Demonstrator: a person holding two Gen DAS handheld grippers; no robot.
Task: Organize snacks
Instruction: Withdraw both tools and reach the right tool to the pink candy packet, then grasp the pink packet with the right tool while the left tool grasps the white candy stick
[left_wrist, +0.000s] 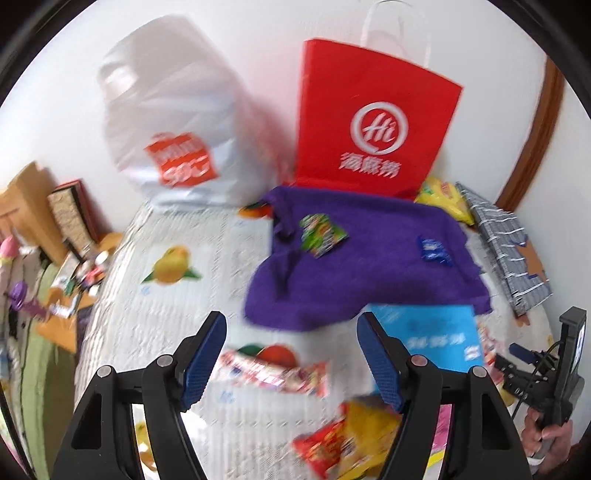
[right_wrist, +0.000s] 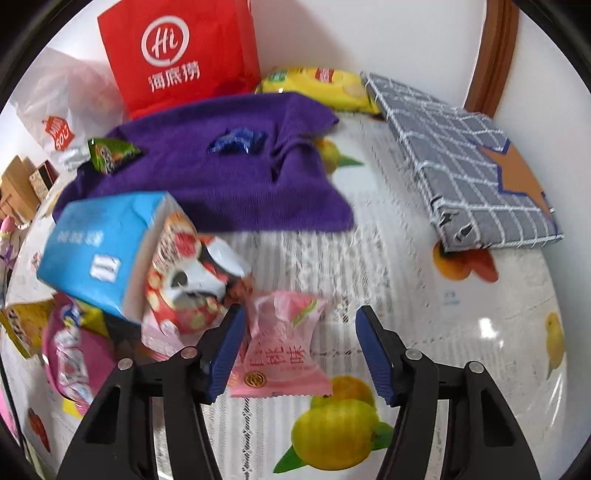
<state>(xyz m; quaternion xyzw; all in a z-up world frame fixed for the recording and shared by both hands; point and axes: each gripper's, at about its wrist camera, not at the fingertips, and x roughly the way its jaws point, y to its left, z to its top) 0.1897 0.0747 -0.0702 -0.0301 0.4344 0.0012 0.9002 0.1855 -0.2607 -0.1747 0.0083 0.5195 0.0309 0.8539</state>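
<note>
Left hand-held gripper (left_wrist: 291, 354) hangs wide open over the table (left_wrist: 166, 314), holding nothing. A long pink-and-white wrapper (left_wrist: 273, 373) lies flat between its pads, with a red-yellow chip packet (left_wrist: 347, 443) near the front edge just beside it. Risk: if I close here I may pinch only the thin film and it slips, or I drag the chip packet along. The frame is blurry, so my aim is unsure.

Middle: the purple cloth (right_wrist: 221, 177) carries a green packet (right_wrist: 110, 153) and a blue candy (right_wrist: 236, 142); any tug on the cloth spills them.

Right hand-held gripper (right_wrist: 297, 350) is also wide open and empty. The pink snack pouch (right_wrist: 282, 354) sits between its pads, touching the left pad only. Closing off-centre could twist it out. The tilted blue box (right_wrist: 99, 243) and red packet (right_wrist: 181, 280) crowd the left pad and could get knocked.
</note>
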